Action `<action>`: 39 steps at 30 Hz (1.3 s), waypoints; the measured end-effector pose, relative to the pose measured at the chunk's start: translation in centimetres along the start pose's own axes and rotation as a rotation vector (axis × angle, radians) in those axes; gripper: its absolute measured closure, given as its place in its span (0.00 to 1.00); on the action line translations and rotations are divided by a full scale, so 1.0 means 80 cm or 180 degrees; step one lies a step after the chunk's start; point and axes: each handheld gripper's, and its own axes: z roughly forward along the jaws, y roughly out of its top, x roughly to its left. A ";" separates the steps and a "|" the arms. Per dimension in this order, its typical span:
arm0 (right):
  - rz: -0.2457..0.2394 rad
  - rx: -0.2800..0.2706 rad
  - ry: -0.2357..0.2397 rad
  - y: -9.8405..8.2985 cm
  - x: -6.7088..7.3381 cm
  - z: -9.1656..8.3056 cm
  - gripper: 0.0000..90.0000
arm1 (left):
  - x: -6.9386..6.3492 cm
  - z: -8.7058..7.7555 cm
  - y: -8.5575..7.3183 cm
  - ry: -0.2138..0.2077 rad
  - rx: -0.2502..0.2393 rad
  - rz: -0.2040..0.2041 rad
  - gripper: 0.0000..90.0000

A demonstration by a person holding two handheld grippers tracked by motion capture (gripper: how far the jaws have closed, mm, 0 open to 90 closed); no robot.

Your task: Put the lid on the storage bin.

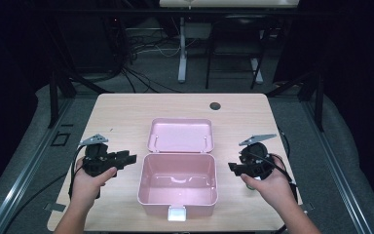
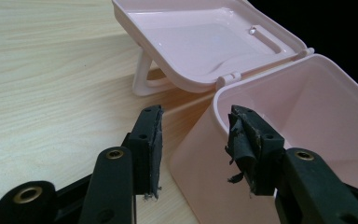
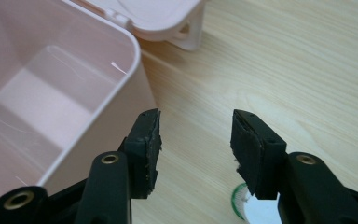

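Note:
A pink plastic box (image 1: 177, 195) stands open in the middle of the wooden table, its inside bare. Its lid (image 1: 180, 135) lies flipped back behind it, and a white latch (image 1: 177, 213) hangs at the front. My left gripper (image 1: 132, 158) hovers just left of the box, open, its jaws either side of the box's near corner (image 2: 221, 100) with nothing held. My right gripper (image 1: 231, 167) hovers just right of the box, open and empty; the box wall (image 3: 121, 70) is to its left. A small white and green round thing (image 3: 254, 210) lies on the table below its jaws.
The table (image 1: 121, 112) has a dark round grommet (image 1: 215, 106) near its far edge. Cables trail from both grippers over the table's sides. Beyond the far edge are a desk leg (image 1: 181, 53), cords on the floor and dark frames.

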 end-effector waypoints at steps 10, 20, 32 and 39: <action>-0.0037 0.0350 -0.0117 0.006 -0.019 0.015 0.56 | 0.002 0.001 -0.001 -0.0011 0.0008 -0.0010 0.61; 0.0057 0.0784 -0.0166 0.004 -0.036 0.033 0.52 | 0.003 0.001 -0.001 -0.0014 0.0019 -0.0014 0.59; 0.0174 0.1190 -0.0215 -0.002 -0.051 0.050 0.51 | 0.004 0.004 -0.003 -0.0017 0.0041 -0.0044 0.59; 0.0199 0.1437 -0.0302 -0.007 -0.060 0.057 0.51 | 0.007 0.005 -0.004 -0.0023 0.0045 -0.0060 0.59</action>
